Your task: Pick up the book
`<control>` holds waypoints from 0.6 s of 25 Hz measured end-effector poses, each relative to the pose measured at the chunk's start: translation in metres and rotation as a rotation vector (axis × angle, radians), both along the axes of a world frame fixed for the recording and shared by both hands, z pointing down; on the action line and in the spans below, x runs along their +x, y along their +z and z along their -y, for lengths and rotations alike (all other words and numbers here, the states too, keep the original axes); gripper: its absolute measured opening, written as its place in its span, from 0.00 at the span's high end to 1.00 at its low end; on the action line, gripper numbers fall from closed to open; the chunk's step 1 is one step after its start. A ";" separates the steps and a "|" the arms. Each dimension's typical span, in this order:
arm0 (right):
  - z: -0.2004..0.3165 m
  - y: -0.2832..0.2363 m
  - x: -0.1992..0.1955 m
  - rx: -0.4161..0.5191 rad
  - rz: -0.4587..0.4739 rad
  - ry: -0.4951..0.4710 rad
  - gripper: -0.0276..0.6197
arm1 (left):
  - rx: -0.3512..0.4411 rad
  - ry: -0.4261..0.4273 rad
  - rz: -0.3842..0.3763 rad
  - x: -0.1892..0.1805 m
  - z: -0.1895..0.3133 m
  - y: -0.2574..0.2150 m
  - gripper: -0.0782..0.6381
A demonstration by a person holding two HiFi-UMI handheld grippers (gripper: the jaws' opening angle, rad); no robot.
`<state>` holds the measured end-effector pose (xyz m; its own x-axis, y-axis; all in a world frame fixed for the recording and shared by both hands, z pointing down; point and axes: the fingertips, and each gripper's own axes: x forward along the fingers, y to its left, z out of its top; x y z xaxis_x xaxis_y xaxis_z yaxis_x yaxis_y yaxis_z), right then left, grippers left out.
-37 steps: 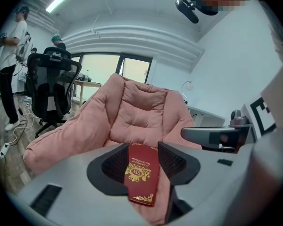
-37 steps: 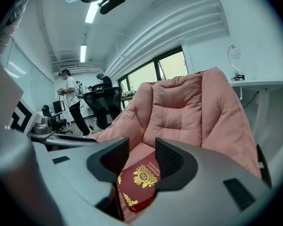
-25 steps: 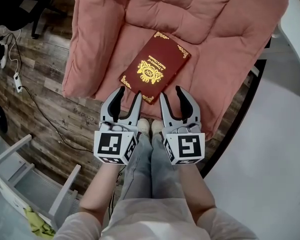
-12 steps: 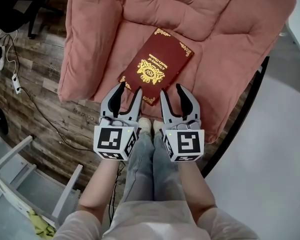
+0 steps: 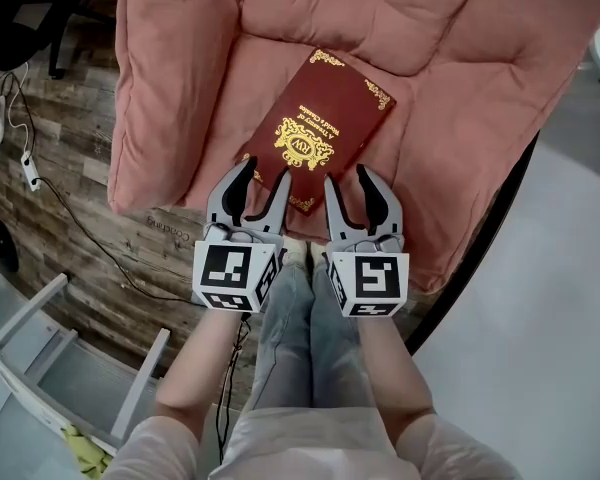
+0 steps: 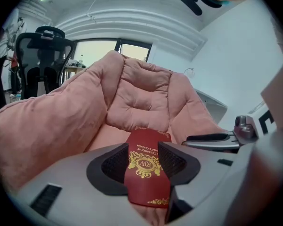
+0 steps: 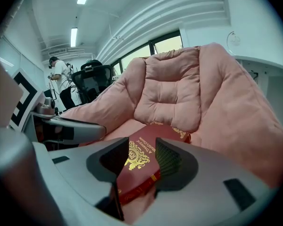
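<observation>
A dark red book [image 5: 313, 128] with a gold emblem lies flat and askew on the seat of a pink cushioned chair [image 5: 450, 88]. My left gripper [image 5: 256, 186] hovers open at the book's near left corner. My right gripper [image 5: 351, 185] stands open beside it at the near right edge. In the left gripper view the book [image 6: 146, 166] shows between the open jaws, apart from the pads. In the right gripper view the book [image 7: 146, 161] also lies beyond the open jaws, its spine edge toward me. Neither gripper holds anything.
The chair's thick pink arm [image 5: 165, 78] rises left of the book, its backrest [image 6: 139, 98] behind. A wood floor with a cable [image 5: 80, 218] lies left, a white shelf frame [image 5: 40, 368] at lower left. A black office chair [image 6: 42, 55] stands beyond. The person's legs [image 5: 300, 338] are below the grippers.
Both grippers have sunk toward the chair seat, side by side, and the book now appears closer to their tips. The jaws look much the same width.
</observation>
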<state>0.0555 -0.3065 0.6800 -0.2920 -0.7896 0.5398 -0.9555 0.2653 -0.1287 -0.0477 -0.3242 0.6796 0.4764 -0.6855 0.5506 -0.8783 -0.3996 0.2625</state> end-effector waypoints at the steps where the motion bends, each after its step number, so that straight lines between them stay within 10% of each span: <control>1: 0.000 0.005 0.001 -0.006 -0.002 0.004 0.69 | 0.001 0.006 0.003 0.000 0.002 0.003 0.63; 15: -0.001 0.051 0.004 -0.095 -0.043 0.056 0.67 | -0.028 0.038 0.043 -0.007 0.018 0.045 0.63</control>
<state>0.0597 -0.3058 0.7306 -0.2234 -0.7486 0.6242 -0.9738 0.1997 -0.1090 -0.0552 -0.3419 0.7250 0.4771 -0.6518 0.5895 -0.8735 -0.4257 0.2363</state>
